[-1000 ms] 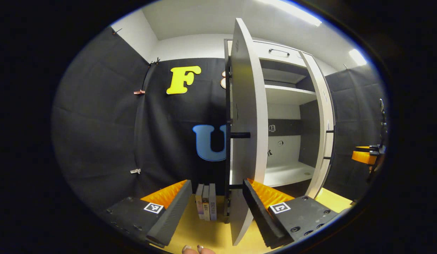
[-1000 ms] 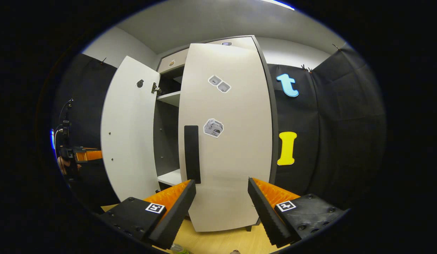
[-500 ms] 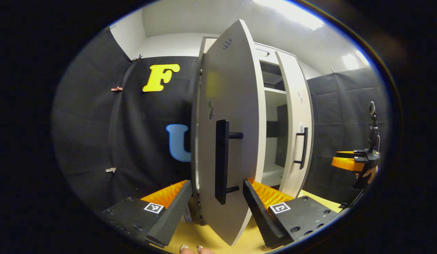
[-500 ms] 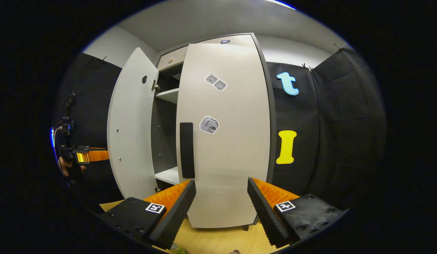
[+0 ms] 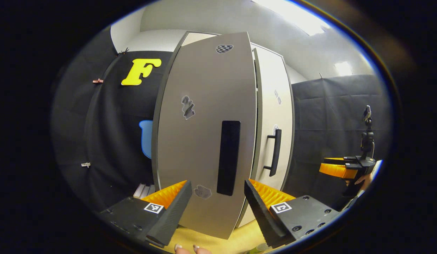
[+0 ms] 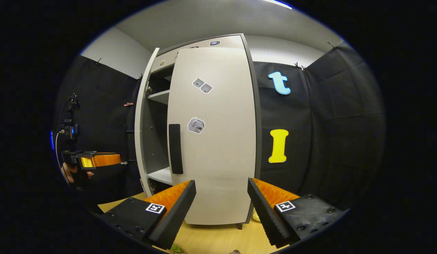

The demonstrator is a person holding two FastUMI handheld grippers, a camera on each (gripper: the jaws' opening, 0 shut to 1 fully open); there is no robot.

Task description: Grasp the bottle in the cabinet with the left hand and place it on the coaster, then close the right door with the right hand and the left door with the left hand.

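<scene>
In the left gripper view the cabinet's left door (image 5: 201,116) faces me, almost shut, its black handle (image 5: 228,157) just above the gap between my fingers. My left gripper (image 5: 216,208) is open and holds nothing. The right door (image 5: 273,106) lies flat behind it with its own handle (image 5: 275,152). In the right gripper view the right door (image 6: 215,141) is shut, and the left door (image 6: 142,120) stands edge-on with a gap onto the shelves (image 6: 159,97). My right gripper (image 6: 220,208) is open and empty, a little back from the door. A green scrap (image 6: 176,249) at the bottom edge is too small to identify.
The cabinet stands on a yellow wooden table (image 6: 218,240). A few books (image 5: 142,190) lean at the cabinet's left side. The right gripper (image 5: 340,169) hangs far right in the left gripper view; the left gripper (image 6: 95,160) sits at the left in the right gripper view.
The left door has swung from wide open to almost shut, hiding the shelves from the left gripper view. The right door has stayed shut and the right gripper has hardly moved.
</scene>
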